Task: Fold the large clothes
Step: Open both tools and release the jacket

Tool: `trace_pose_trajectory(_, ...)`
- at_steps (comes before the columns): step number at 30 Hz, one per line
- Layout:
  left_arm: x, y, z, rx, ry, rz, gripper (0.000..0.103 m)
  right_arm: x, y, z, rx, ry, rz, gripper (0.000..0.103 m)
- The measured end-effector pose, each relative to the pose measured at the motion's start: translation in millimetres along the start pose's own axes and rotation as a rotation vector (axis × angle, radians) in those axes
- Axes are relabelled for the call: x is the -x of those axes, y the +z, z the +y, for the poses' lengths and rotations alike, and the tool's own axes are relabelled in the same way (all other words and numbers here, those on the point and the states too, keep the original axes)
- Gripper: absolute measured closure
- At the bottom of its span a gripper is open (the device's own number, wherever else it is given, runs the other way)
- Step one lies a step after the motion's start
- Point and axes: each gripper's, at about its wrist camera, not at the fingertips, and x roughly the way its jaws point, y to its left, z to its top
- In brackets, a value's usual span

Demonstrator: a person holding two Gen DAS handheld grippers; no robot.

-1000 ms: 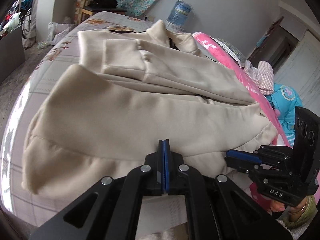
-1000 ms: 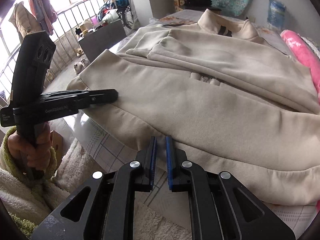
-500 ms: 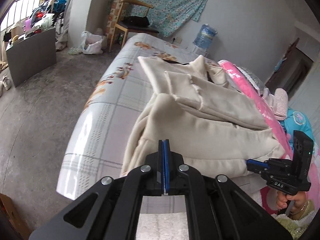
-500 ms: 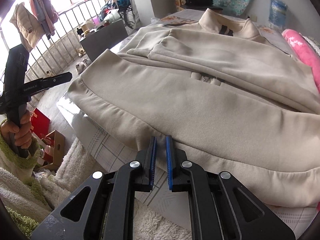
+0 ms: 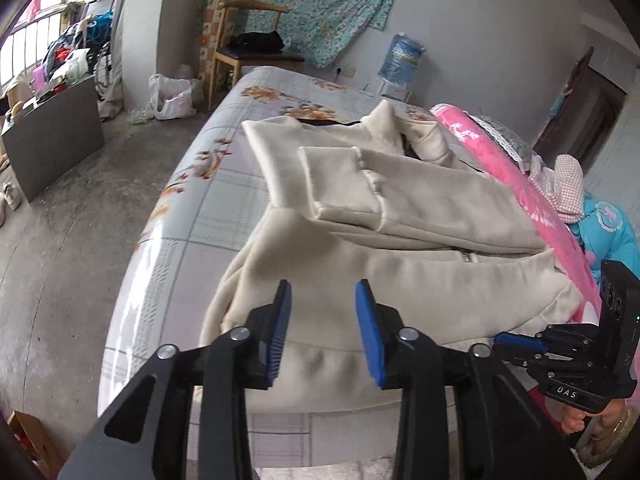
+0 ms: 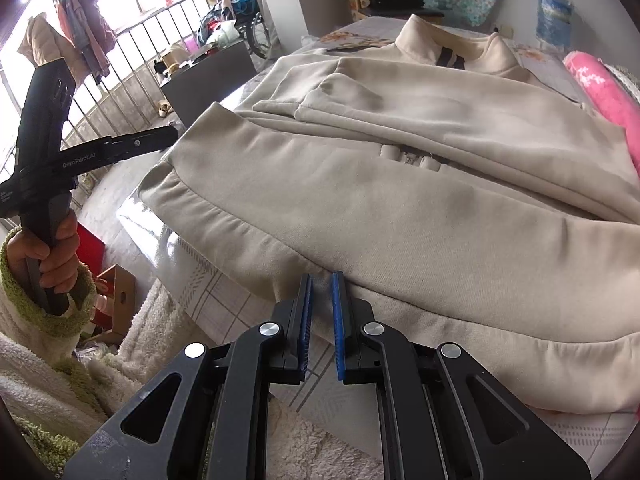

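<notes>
Now the cream jacket (image 5: 400, 248) lies spread on the bed (image 5: 208, 208), collar toward the far wall, sleeves already crossed over the chest and the hem hanging toward the near bed edge. The left gripper (image 5: 323, 336) hovers above the hem's left corner with its jaws opening and nothing between them; cloth shows only behind the gap. The right gripper (image 6: 320, 320) sits at the hem just right of that, its jaws narrow, almost closed. The hem edge passes right at the tips, but whether the pads pinch fabric cannot be told.

The step in hand looks like taking both hem corners to fold the lower half up toward the collar. To do it well, each set of jaws should bite the ribbed band itself, through all layers, and at matching spots either side of the zip (image 6: 408, 158). Both hands should then lift together and carry the hem level, so the crossed sleeves stay put and the fold line runs straight.

The bed has a slick grey checked sheet with orange flowers, so the jacket may slide. Beyond the jacket stand a wooden chair (image 5: 248, 40), a water bottle (image 5: 402, 60) and a patterned wall cloth (image 5: 320, 4); a pink blanket (image 5: 532, 200) runs along its right side.
</notes>
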Motion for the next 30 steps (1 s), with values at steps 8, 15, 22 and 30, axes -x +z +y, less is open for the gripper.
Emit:
trace_pose_trajectory(8, -53.4, 8.5, -45.2, -0.101, 0.019, 0.122, 0.036, 23.7, 10.3, -23.2, -0.058, -0.087, -0.069, 0.068)
trace_pose_trajectory(15, -69.1, -2.4, -51.6, -0.173, 0.092, 0.139, 0.019, 8.4, 7.2, -48.8, -0.151, -0.052, -0.007, 0.054)
trace_pose_trajectory(22, -79.9, -7.0, -66.3, -0.206, 0.168, 0.128, 0.005, 19.1, 24.5, -53.5, -0.154, -0.055, -0.011, 0.037)
trace_pose_trajectory(30, -79.8, -5.7, -67.4, -0.208, 0.178, 0.128, 0.005, 34.1, 39.6, -85.8, -0.25, -0.095, -0.032, 0.024)
